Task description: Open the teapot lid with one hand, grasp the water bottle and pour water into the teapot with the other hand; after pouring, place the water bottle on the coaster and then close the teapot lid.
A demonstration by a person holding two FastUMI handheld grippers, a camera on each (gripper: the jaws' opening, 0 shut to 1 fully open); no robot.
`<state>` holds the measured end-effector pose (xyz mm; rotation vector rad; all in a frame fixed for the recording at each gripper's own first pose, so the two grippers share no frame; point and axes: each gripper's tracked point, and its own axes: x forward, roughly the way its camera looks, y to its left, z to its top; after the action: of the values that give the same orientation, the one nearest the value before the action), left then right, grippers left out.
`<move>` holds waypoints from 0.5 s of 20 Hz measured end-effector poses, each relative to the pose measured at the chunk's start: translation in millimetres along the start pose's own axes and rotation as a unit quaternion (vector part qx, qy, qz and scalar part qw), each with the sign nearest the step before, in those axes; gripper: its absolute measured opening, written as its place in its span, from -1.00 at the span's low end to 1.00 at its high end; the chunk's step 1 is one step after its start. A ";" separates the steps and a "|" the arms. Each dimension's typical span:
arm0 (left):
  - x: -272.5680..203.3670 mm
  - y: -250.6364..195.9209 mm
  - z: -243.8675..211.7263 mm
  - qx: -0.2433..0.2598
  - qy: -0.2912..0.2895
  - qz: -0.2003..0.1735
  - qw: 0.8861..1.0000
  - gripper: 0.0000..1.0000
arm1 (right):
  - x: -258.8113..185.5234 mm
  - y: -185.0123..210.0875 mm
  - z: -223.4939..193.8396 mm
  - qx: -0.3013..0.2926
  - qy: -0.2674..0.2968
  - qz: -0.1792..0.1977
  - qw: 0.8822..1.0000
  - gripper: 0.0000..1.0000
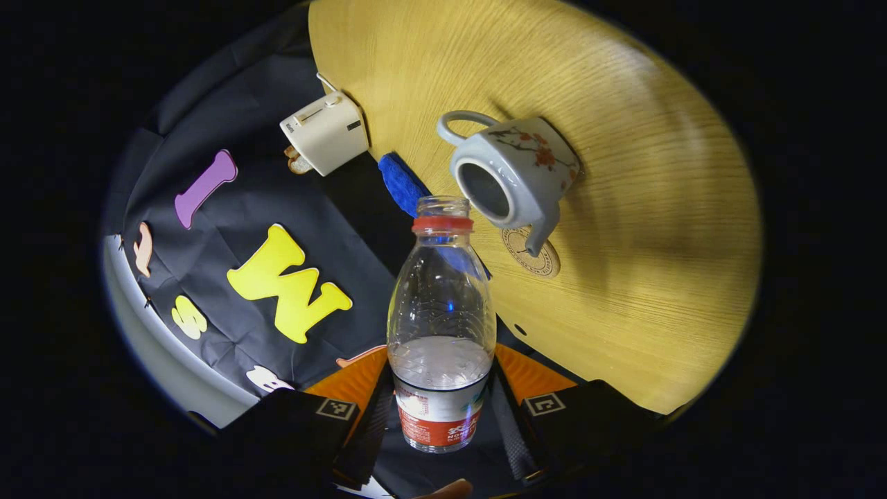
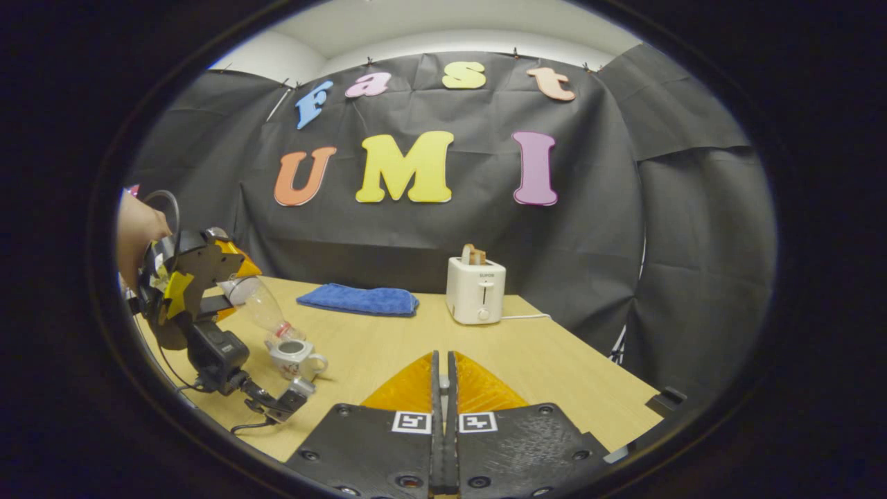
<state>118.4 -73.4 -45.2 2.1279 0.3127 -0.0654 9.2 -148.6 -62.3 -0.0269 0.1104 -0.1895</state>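
Left gripper (image 1: 441, 416): clamped on the clear plastic water bottle (image 1: 441, 333), a finger pressing each side of its labelled lower part; in the right gripper view it (image 2: 225, 294) shows at far left with a hand (image 2: 138, 232) behind it.
Right gripper (image 2: 443, 388): fingers pressed flat together with nothing between them, held above the near edge of the table.
Water bottle: uncapped, red ring at its neck, partly filled; in the right gripper view it (image 2: 260, 305) is tipped mouth-down, the mouth right at the teapot's opening.
Teapot: a small white ceramic teapot (image 1: 513, 173) with a loop handle and red flower painting; its round top opening is uncovered. In the right gripper view it (image 2: 294, 357) stands upright on the table, directly under the bottle's mouth.
Coaster: a round pale coaster (image 1: 532, 253) with a dark ring pattern lies on the table just beside the teapot, partly hidden by its spout.
Table: light wooden table (image 2: 554, 360).
Cloth: a folded blue cloth (image 2: 360, 299) lies toward the back of the table, left of the toaster.
Toaster: a white toaster (image 2: 475, 291) with a slice of bread in its slot stands at the back near the wall.
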 end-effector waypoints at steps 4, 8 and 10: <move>-1.6 -6.5 1.7 -0.165 -0.034 -0.005 0.986 0.46 | -3.6 1.9 5.1 0.012 -0.004 0.007 1.000 -1.00; -2.8 -13.8 14.1 -0.344 -0.074 -0.034 0.935 0.46 | -0.3 0.6 2.1 0.011 -0.002 0.002 1.000 -1.00; -3.3 -7.4 13.5 -0.426 -0.086 -0.027 0.900 0.46 | 0.3 4.2 -1.0 0.013 0.002 0.007 1.000 -1.00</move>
<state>114.3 -81.4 -58.2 1.2309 0.2338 -0.1227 10.2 -144.6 -63.5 0.0001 0.1111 -0.1768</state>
